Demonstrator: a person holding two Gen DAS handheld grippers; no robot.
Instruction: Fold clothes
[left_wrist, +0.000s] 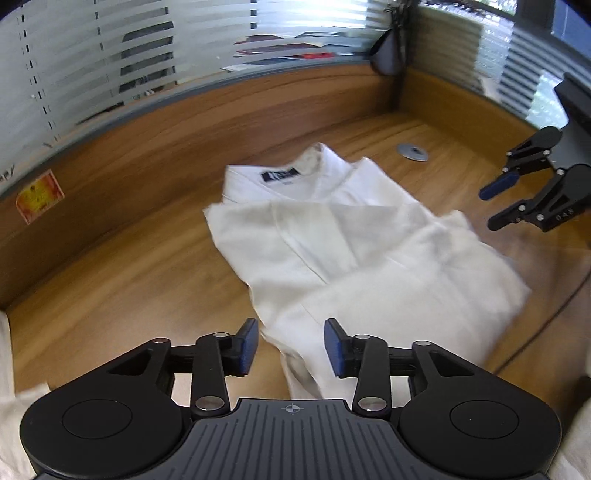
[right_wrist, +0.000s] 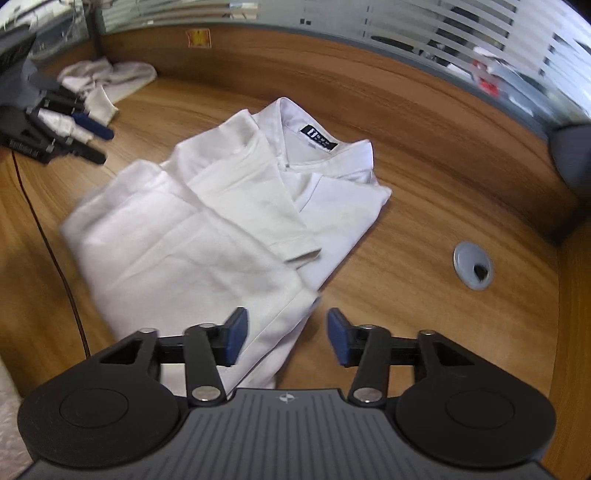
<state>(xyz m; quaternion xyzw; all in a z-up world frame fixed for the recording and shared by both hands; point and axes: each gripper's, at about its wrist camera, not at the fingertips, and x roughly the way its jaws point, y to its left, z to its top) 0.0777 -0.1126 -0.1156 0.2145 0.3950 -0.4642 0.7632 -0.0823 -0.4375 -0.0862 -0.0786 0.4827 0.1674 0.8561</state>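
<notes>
One grommet (right_wrist: 473, 265) — beside shirt (right_wrist: 207, 221).

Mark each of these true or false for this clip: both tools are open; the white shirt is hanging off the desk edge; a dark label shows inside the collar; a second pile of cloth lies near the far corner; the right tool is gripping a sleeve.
1. Both tools are open. True: the left tool and right tool each show a wide gap with nothing gripped.
2. The white shirt hangs off the desk edge. False: it lies partly folded on the wooden desk.
3. A dark label shows inside the collar. True.
4. A second cloth pile lies near the far corner. True.
5. The right tool grips a sleeve. False: it holds nothing.
</notes>
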